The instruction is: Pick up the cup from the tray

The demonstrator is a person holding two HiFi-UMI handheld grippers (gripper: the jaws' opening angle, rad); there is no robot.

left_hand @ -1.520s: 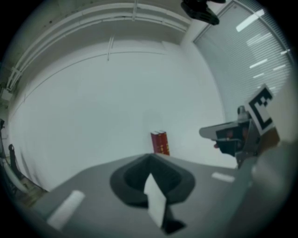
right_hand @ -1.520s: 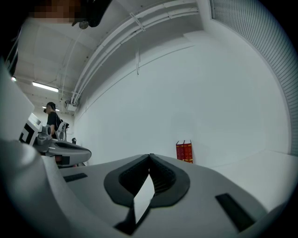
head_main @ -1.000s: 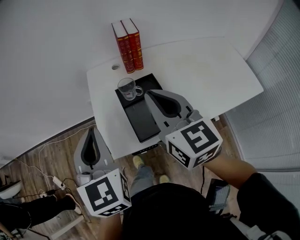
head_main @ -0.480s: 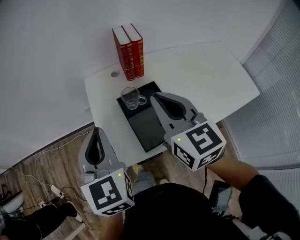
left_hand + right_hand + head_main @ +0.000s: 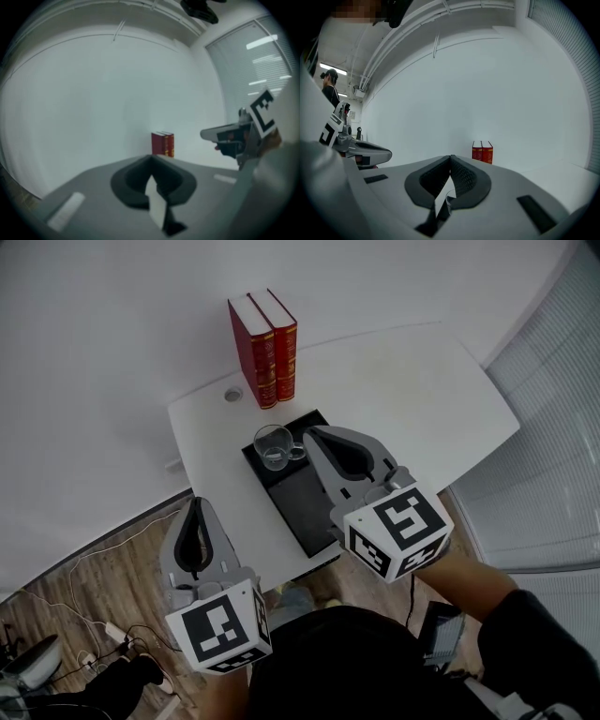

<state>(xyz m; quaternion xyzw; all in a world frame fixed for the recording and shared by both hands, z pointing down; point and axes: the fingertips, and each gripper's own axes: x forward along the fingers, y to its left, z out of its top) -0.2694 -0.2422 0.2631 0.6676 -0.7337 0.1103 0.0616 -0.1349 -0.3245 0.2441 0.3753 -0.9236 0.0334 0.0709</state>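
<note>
The left hand-held gripper (image 5: 195, 508) hangs beyond the near-left edge of the white worktop (image 5: 412, 395), over the brown wooden floor (image 5: 103, 563). In the left gripper view its two grey jaws meet at their tips with nothing between them: fully closed and empty.

The right hand-held gripper (image 5: 313, 435) hovers over the flat black rectangular tray (image 5: 305, 507), its tip just to the right of the clear glass cup with a side handle (image 5: 274, 447). In the right gripper view its jaws also come together at the tips and grip nothing. A sliver of the cup's rim shows through the narrow opening behind the tips, but the cup sits beyond them and the jaws do not press on it.

The cup stands upright at the far end of the tray, handle turned toward the right hand-held gripper. The tray lies on the left part of the worktop, its long side running away from the person. Behind it, two red hardback books (image 5: 265, 345) stand upright side by side at the far edge, with a small round grey grommet (image 5: 232, 395) just to their left.
</note>
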